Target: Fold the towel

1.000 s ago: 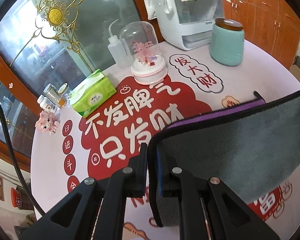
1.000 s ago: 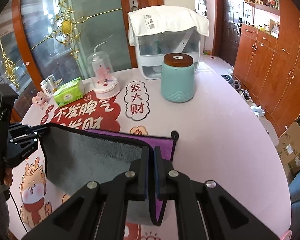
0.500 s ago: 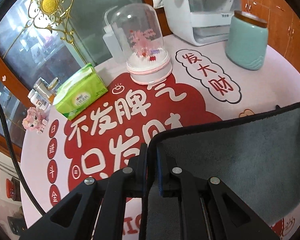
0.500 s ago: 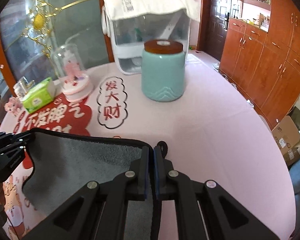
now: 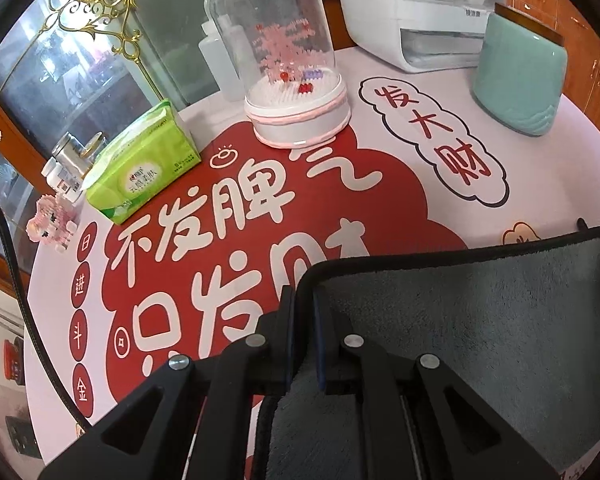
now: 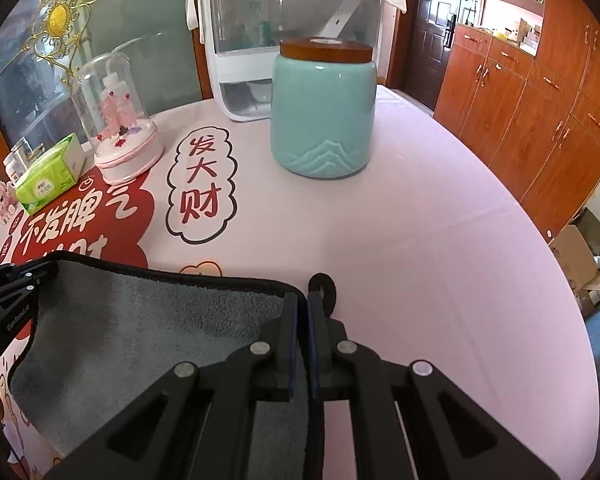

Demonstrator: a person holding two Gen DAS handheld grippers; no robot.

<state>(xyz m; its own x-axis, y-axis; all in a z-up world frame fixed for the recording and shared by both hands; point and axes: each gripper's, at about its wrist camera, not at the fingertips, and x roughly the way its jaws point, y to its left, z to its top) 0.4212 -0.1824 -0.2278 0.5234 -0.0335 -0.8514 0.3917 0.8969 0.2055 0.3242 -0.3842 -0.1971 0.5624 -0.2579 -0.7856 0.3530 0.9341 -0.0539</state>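
Towel point(image 5: 480, 320): grey plush, black-bound edge, held up over the bench point(image 6: 420, 240) as a sagging sheet between both claws. Left claw point(image 5: 302, 312) pinches its left corner; right claw point(image 6: 302, 312) pinches the right corner, beside a black hanging loop point(image 6: 323, 285). Beyond it: teal jar point(image 6: 323, 120), glass dome point(image 5: 284, 60), green tissue pack point(image 5: 144, 164).

The purple underside of the towel point(image 5: 480, 328) no longer shows; only grey pile faces both cameras. Its black far edge now sits lower in each frame, and the dome ornament point(image 5: 288, 68) and teal jar point(image 6: 324, 112) loom larger, higher up.
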